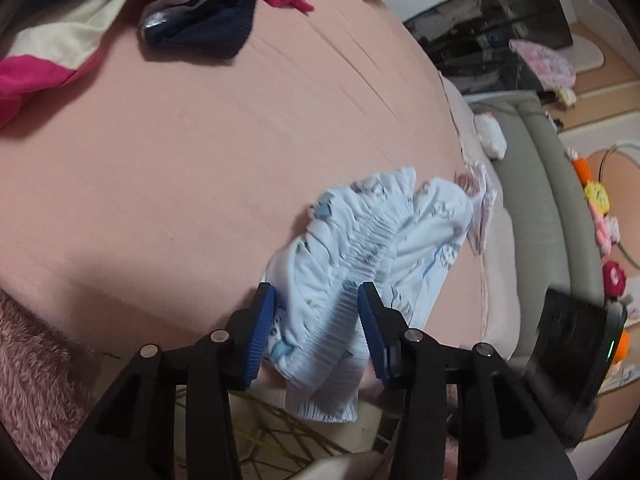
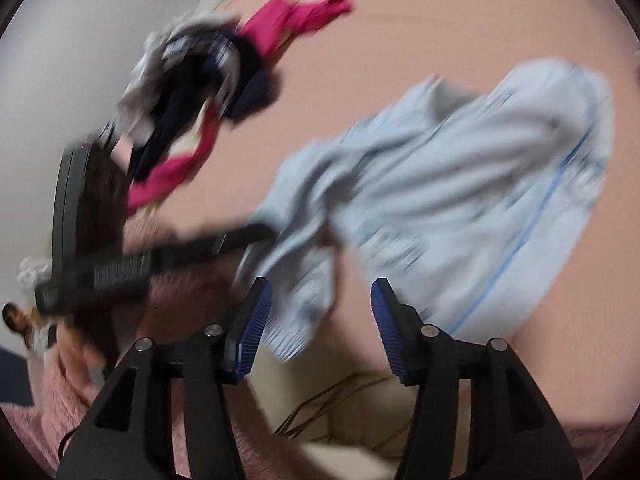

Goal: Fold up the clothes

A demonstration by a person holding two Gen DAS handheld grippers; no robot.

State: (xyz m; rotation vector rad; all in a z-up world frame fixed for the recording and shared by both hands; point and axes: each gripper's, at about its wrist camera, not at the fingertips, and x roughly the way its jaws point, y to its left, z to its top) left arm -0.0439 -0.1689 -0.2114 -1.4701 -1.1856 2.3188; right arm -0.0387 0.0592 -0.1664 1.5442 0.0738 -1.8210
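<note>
Left wrist view: broad bare stretch of pink bed sheet (image 1: 192,168) open ahead and to the left; bed edge curving down the right side, grey padded bumper (image 1: 532,184) just beyond it. One small pale-blue printed garment with a gathered elastic waistband (image 1: 360,248) lying crumpled near that right edge, its near end hanging over the front edge of the bed. Left claw (image 1: 316,320) about half open, blue ribbed pads on either side of the waistband; left pad close against the cloth, right pad beside it, firm pressing not evident. One heap of mixed clothes, navy, cream and magenta (image 1: 120,28), at the far left, well apart from the pale garment. Part of the right claw's black body at lower right.

Right wrist view (blurred by motion): same pale-blue garment (image 2: 460,184) spread across the sheet (image 2: 440,20), filling the right half, one light-blue seam line visible. Right claw (image 2: 322,320) about half open, a corner of the cloth between the pads, contact not discernible. Clothes heap (image 2: 208,92) at upper left; bare sheet between heap and garment.
</note>
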